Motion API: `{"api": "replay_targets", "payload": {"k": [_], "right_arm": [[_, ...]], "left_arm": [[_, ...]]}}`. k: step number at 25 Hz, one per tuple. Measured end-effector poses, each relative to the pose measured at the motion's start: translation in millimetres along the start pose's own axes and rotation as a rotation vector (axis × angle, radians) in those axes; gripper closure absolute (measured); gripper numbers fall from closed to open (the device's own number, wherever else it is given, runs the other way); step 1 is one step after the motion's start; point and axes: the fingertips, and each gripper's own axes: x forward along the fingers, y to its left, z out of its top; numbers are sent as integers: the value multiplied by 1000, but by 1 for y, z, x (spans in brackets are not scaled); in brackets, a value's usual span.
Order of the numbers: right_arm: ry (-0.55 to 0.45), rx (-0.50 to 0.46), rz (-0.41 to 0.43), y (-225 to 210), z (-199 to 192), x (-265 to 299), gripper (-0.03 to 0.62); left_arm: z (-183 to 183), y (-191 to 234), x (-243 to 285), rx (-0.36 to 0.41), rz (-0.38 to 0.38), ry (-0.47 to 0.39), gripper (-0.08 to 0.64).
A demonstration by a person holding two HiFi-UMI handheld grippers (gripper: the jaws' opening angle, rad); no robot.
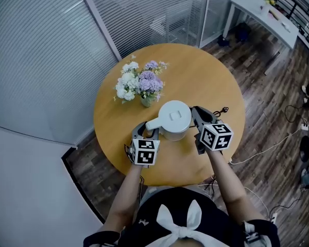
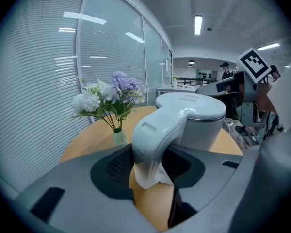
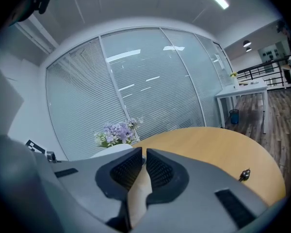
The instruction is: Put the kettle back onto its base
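Observation:
A white electric kettle (image 1: 174,120) stands on the round wooden table (image 1: 216,81), just in front of the flowers. I cannot make out its base under it. My left gripper (image 1: 147,133) reaches the kettle from the left, and the curved handle (image 2: 153,140) sits between its pads, filling the gap. My right gripper (image 1: 194,111) lies against the kettle's right side with its jaws nearly touching and nothing between them (image 3: 144,152). In the right gripper view only a white sliver of the kettle (image 3: 111,149) shows behind the jaw.
A small vase of white and purple flowers (image 1: 140,84) stands just behind the kettle. A small dark key-like object (image 1: 224,109) lies on the table right of my right gripper. Glass walls with blinds stand behind; a white desk (image 1: 262,12) is far right; cables (image 1: 278,143) cross the floor.

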Motion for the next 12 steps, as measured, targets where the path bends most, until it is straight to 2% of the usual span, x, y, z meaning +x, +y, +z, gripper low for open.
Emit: {"api": "replay_targets", "payload": {"k": [10,12], "right_arm": [[2,29,-1,-1,2,-2,554],[-4,3,-15,-1,6,-6,552]], "left_arm": [[2,0,-2,22,27,21,370],[2,0,-5,23,30,21,360]]}}
